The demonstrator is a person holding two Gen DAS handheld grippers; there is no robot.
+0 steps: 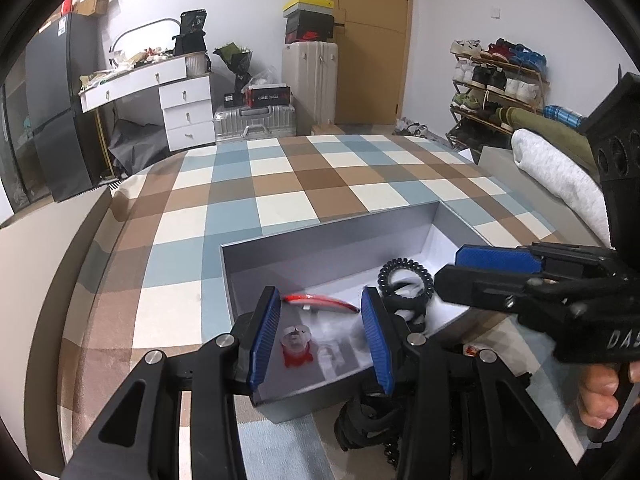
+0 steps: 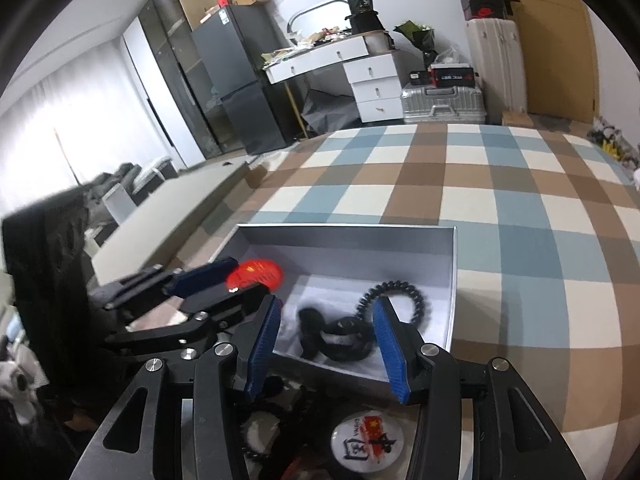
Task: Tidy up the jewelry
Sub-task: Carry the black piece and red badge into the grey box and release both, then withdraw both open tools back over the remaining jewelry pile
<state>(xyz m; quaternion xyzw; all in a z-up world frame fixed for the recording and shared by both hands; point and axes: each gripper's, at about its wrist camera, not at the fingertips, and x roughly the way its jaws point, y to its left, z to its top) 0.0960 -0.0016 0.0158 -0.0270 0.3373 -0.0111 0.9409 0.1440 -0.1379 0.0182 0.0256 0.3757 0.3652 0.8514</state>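
Observation:
A shallow grey box point(image 1: 320, 236) point(image 2: 344, 234) lies on a checked blanket. Inside it are black spiral hair ties point(image 1: 404, 278) point(image 2: 394, 298) and a red round badge point(image 1: 320, 300) point(image 2: 254, 274), blurred in both views. My left gripper point(image 1: 320, 332) is open over the box's near left part, with the red badge between its fingers; whether it touches them is unclear. My right gripper point(image 2: 324, 344) is open over the box's near edge, above the black ties. A white round badge point(image 2: 366, 442) and dark items lie outside the box, below the right gripper.
The checked blanket point(image 1: 280, 184) covers the bed around the box. A white rolled towel point(image 1: 560, 176) lies at the right. Suitcases point(image 1: 256, 120), a white desk point(image 1: 176, 92), a fridge point(image 1: 56, 112) and a shoe rack point(image 1: 496, 84) stand beyond the bed.

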